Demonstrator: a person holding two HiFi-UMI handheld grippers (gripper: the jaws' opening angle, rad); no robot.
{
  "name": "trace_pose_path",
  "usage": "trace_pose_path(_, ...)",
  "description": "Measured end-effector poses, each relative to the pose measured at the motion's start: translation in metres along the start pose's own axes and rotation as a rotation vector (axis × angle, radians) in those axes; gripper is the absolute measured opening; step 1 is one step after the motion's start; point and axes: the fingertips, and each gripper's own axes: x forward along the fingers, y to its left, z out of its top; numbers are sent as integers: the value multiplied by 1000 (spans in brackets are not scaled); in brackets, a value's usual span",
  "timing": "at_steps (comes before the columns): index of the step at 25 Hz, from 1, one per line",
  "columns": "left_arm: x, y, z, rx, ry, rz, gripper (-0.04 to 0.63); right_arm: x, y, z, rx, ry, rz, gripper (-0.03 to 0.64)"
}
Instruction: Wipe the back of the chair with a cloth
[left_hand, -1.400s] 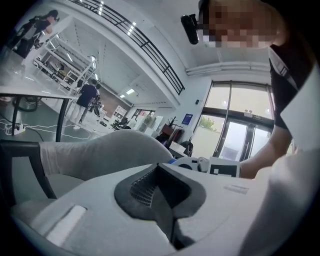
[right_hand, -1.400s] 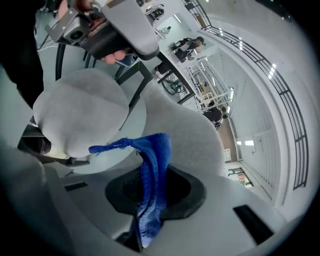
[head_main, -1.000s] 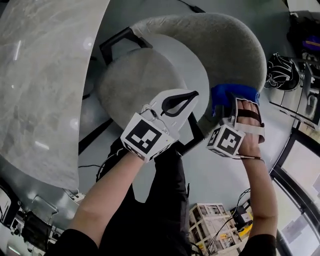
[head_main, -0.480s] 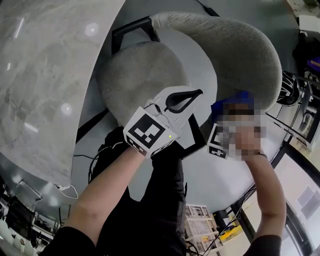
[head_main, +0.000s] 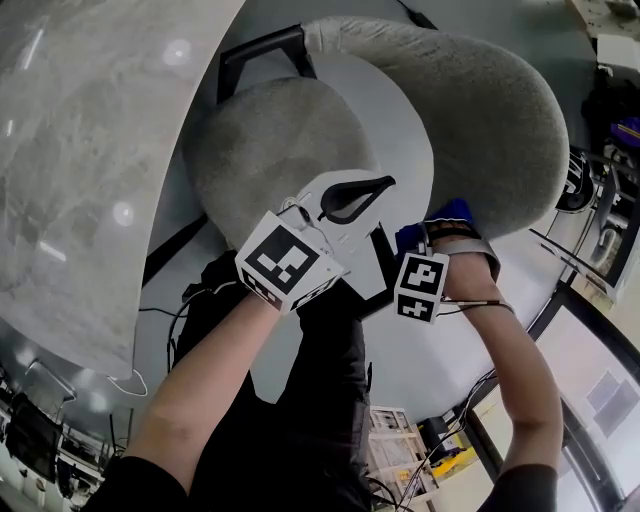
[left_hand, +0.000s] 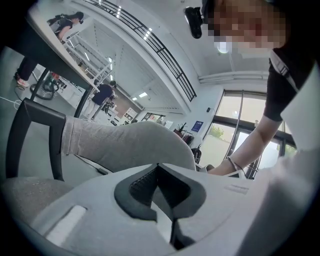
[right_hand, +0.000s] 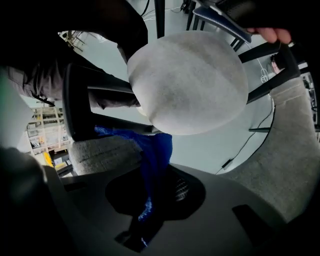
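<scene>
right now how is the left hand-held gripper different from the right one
The left hand-held gripper has its jaws together on nothing, while the right hand-held gripper is shut on a blue cloth. In the head view the left one sits over the seat, while the right one is down at the near edge of the chair back. Both are closed.

No words or numbers can be read anywhere; the blue wall sign (left_hand: 197, 125) is too small.
</scene>
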Motion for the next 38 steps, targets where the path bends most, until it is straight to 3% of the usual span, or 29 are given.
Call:
trace_pose_path(4,-5,-1,8,0,-5,7,8,-27,-21,10,146,-151,-63,61)
trace_pose_path(10,-4,-14,35,7,-17,2,8,-131,-85,-34,376,-283,-368,61)
trace_pose_path(13,1,-23,49,16,-26,-13,8,-178,-118,-67,403,-258,-568,61)
trace_pose_path(19,11,-30,62,24,-34,-33,8,-262,-164,-118,322,-119,-1051,61)
trace_pose_path(21,12,-28,63,26,-38,-32,8,-278,-168,-126,331,-112,-1158,61)
trace_pose_path(23,12,-25,60,24,-33,-30,8,-264,-169,-130,327,-76,-1155,61)
trace_pose_path(27,11,-14,48,17,-17,-24,8,-192,-168,-129,292,15,-968,62)
trace_pose_path(38,28,4,32,24,-22,-41,8,-119,-159,-102,276,64,-742,61)
